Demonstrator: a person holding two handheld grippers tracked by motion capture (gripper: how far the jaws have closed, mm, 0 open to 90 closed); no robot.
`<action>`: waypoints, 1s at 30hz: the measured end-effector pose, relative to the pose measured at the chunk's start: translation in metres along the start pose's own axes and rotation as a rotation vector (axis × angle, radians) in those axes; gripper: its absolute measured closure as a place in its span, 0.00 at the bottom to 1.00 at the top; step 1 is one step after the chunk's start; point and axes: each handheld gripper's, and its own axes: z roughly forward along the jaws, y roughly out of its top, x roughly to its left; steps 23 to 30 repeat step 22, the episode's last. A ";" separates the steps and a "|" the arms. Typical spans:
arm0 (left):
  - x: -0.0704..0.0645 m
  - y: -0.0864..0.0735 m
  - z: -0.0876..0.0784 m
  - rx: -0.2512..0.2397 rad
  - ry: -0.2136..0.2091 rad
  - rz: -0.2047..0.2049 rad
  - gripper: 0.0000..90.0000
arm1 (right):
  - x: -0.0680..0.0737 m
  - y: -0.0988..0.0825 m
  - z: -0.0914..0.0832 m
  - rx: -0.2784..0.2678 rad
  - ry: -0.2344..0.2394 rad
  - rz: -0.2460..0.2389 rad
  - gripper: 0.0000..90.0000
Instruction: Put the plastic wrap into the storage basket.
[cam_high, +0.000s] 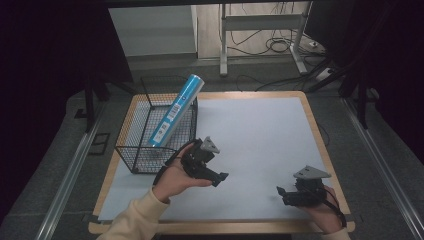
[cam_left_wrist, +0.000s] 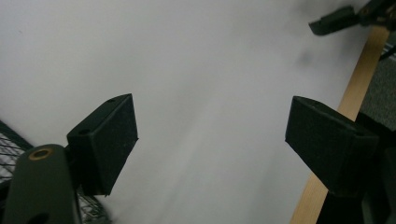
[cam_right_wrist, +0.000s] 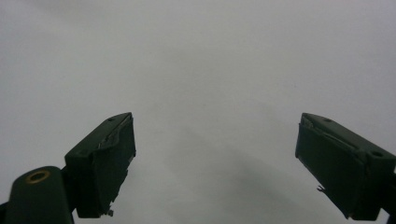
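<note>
Blue tube (cam_high: 176, 110) leans upright in the black wire basket (cam_high: 131, 150) at the table's left, its top poking above the rim. Just right of the basket hangs the left gripper (cam_left_wrist: 210, 135), jaws spread, empty. Well apart, near the white mat's (cam_high: 260, 135) right corner, the right gripper (cam_right_wrist: 215, 158) also gapes.

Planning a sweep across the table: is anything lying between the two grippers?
Nothing: in the high view, bare white sheet separates the left gripper from the right gripper. The wire basket holding the blue tube sits off to the left.
</note>
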 end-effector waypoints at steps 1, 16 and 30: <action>0.000 0.000 0.000 0.000 0.000 0.000 0.18 | 0.000 0.000 0.000 0.003 0.001 -0.003 0.14; -0.007 -0.017 0.018 0.029 -0.039 -0.014 0.19 | 0.000 0.000 -0.002 -0.010 -0.008 0.000 0.14; -0.005 -0.020 0.018 0.020 -0.030 -0.030 0.19 | 0.001 0.001 -0.001 -0.012 -0.006 -0.005 0.14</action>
